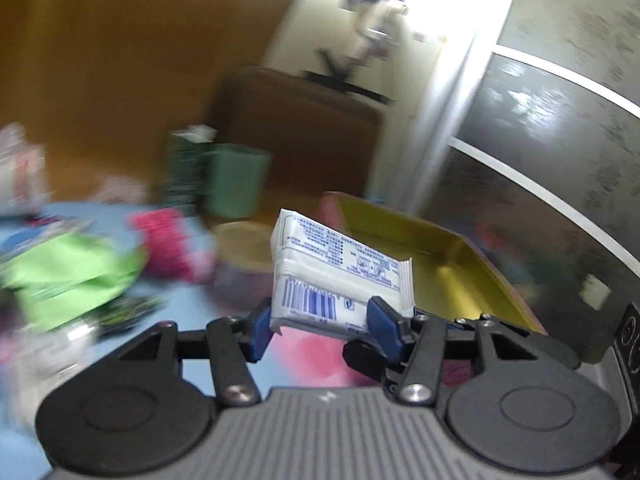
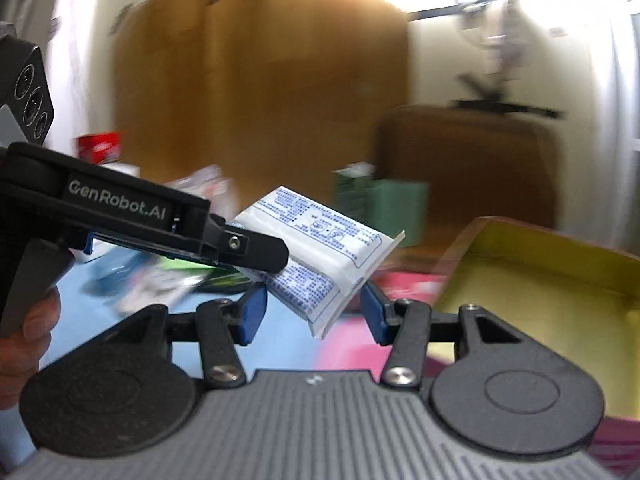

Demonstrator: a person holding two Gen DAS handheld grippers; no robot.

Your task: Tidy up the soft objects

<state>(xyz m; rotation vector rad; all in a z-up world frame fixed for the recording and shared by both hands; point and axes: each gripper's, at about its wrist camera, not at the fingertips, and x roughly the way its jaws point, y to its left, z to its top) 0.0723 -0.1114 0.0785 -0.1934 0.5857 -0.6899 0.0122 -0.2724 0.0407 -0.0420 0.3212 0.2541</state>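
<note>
My left gripper point(image 1: 318, 326) is shut on a white tissue pack point(image 1: 332, 276) with blue print and holds it in the air, above the table. In the right wrist view the same tissue pack point(image 2: 320, 248) hangs from the left gripper's fingers point(image 2: 256, 252), which come in from the left. My right gripper point(image 2: 312, 314) is open, and its blue pads stand on either side of the pack's lower corner without touching it. A yellow-lined open box point(image 1: 432, 256) lies to the right, and it also shows in the right wrist view point(image 2: 552, 276).
Soft things lie on the blue table point(image 1: 192, 300): a green cloth point(image 1: 72, 276), a pink knitted item point(image 1: 168, 240), a pink cloth point(image 1: 316, 360). A green cup point(image 1: 236, 180), a brown case point(image 1: 296, 136) and a cardboard sheet point(image 1: 120, 72) stand behind.
</note>
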